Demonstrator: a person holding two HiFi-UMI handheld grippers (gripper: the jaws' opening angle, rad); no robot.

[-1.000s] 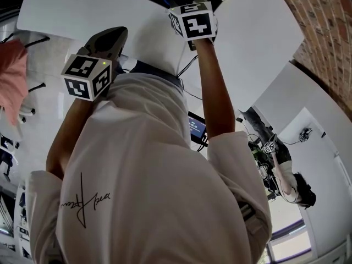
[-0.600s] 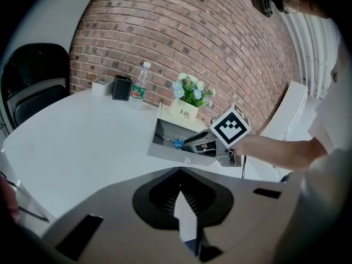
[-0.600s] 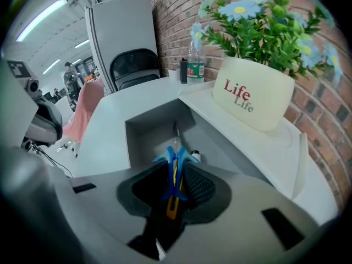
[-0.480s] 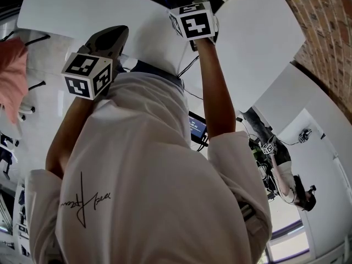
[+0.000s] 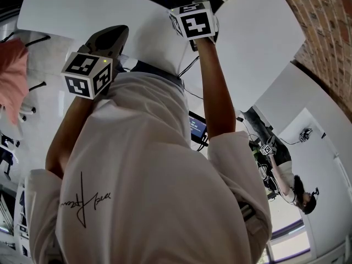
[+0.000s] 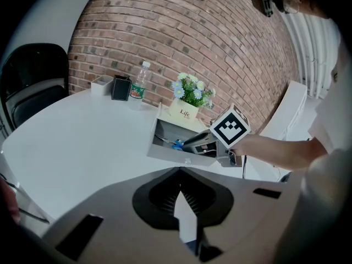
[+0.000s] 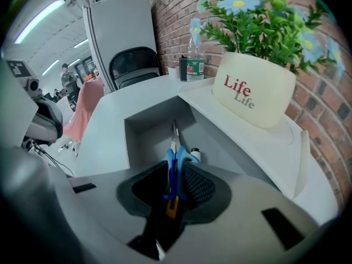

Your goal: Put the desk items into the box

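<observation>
My right gripper is shut on blue-handled scissors, whose blades point down into the open grey box. A small white item with a black cap lies inside the box. From the left gripper view, the right gripper reaches into the box with the blue handles showing. My left gripper hovers over the white table, well short of the box, tips together and nothing seen between them. In the head view the left gripper sits left of the right one's marker cube.
A cream flower pot marked "Life" stands on the box's open lid, against the brick wall. A water bottle, a black holder and a small white tub stand further left. A black chair is at the table's far side. Another person stands behind.
Both grippers hold still. Only the person in the background has shifted a little.
</observation>
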